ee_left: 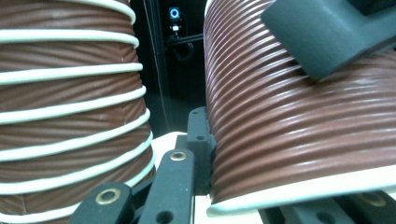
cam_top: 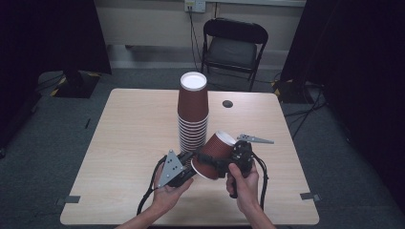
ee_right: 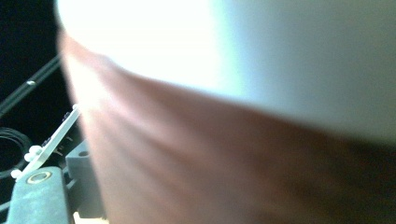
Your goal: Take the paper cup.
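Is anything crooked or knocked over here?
Nothing is spilled or broken. One brown cup is tipped on its side between the two claws, while the stack of cups stands upright on the table. That is just the cup being handled.

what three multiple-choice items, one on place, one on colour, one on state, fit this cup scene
1. Where does the stack of cups stand?
A. on the table, behind the two grippers
B. on the chair
C. on the floor left of the table

2. What colour is the outside of the single cup?
A. blue
B. brown with a white rim
C. plain green

3. How does the single cup lie?
A. upright on the table
B. nested on the stack
C. tilted, off the table, between the left gripper and the right gripper

Answers: 1 A, the high view shows the stack mid-table beyond the hands. 2 B, the left gripper view shows ribbed brown sides and a white rim. 3 C, it leans with its white base up, a jaw across its wall.
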Motion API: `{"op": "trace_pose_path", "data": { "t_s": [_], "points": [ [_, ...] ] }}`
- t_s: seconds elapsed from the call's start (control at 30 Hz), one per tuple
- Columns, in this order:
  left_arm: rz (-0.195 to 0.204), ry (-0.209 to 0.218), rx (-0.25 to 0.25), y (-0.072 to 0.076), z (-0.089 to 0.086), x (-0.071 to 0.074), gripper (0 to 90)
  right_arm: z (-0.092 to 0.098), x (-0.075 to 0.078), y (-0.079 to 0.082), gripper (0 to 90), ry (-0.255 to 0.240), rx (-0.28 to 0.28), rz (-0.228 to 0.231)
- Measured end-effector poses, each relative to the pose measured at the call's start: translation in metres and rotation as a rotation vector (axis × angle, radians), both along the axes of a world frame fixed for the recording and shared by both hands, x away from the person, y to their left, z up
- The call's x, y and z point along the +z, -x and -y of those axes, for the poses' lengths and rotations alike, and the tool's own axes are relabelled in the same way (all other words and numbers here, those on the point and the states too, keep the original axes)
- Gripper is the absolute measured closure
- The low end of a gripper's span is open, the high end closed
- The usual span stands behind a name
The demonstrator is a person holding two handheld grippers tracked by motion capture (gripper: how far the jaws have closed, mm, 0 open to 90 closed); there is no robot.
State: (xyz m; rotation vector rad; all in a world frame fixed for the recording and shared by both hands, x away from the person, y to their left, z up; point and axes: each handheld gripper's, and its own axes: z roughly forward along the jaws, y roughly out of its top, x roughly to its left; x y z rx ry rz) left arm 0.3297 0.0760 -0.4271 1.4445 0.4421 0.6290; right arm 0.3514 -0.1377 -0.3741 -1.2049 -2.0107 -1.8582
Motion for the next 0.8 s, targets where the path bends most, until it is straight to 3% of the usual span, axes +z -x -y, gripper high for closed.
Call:
{"op": "trace_pose_path", "data": {
  "t_s": [0.1, 0.43, 0.8],
  "points": [
    [-0.007, -0.004, -0.009, 0.0004, -0.0011, 0.0001, 81.1, 0.0021, 0.0011, 0.0006, 11.7, 0.006, -0.016, 0.027],
    [-0.089, 0.004, -0.054, 0.0018, -0.0060, 0.0012, 82.5, 0.0056, 0.0016, -0.0008, 10.4, -0.006, -0.012, 0.026],
    [-0.138, 0.011, -0.079, 0.0023, -0.0104, 0.0022, 83.3, 0.0055, 0.0005, -0.0025, 9.1, -0.010, 0.005, 0.021]
  ]
}}
